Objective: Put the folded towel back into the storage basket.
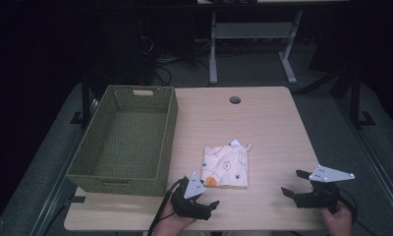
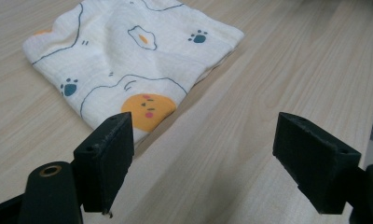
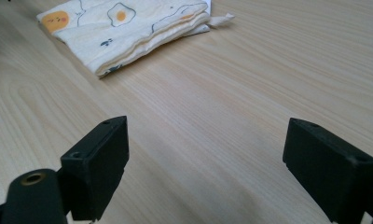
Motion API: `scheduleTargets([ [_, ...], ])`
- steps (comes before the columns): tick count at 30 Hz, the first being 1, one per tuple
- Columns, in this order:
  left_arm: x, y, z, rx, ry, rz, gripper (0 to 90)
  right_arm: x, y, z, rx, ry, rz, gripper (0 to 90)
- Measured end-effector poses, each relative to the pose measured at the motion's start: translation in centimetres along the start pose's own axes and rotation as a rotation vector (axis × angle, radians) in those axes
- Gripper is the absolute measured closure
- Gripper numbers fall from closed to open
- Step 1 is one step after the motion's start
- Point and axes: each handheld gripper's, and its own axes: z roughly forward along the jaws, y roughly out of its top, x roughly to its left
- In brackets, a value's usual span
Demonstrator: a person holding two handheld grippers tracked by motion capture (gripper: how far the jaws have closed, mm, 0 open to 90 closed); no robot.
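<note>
One folded cloth point(image 1: 225, 166), flat, roughly square.

Right gripper point(image 3: 205, 158) low over bare wooden table point(image 3: 278, 79), jaws spread wide, nothing between them. Folded cloth point(image 3: 124, 28) lies well ahead at upper left, cream with egg and paw prints, layered edges facing the camera

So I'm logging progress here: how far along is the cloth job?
Done: the printed cloth lies folded on the table. In hand: the left gripper, jaws open, is beside its corner; the right gripper is open, apart. Left: grasping it, probably for the empty green basket.
</note>
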Motion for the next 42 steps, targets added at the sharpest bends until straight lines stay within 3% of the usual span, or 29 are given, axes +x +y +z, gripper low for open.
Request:
scheduleTargets([
  [9, -0.3, 0.4, -0.2, -0.005, -0.007, 0.02, 20.8, 0.3, 0.0, -0.4, -0.016, -0.002, 0.01, 13.7],
  [17, 0.4, 2.2, 0.0, -0.02, -0.002, 0.049, 20.9, 0.5, 0.1, 0.0, -0.003, -0.004, 0.004, 13.7],
  [22, 1.5, 4.3, 1.2, 0.011, 0.005, 0.066, 21.3, 0.4, 0.0, -0.1, -0.008, -0.001, 0.011, 13.7],
  [30, 2.1, 7.0, 3.9, 0.083, 0.005, 0.114, 21.3, 0.5, 0.0, -0.1, -0.008, 0.0, 0.01, 13.7],
  [33, 2.5, 7.4, 4.6, 0.106, 0.001, 0.112, 22.8, 0.4, 0.0, -0.1, -0.008, 0.003, 0.01, 13.7],
  [36, 3.4, 8.1, 6.1, 0.152, -0.029, 0.083, 25.5, 0.3, -0.1, -0.1, -0.012, 0.005, 0.01, 13.7],
  [42, 4.5, 8.9, 7.8, 0.189, -0.02, 0.059, 30.3, 0.3, -0.1, -0.1, -0.015, 0.006, 0.01, 13.7],
])
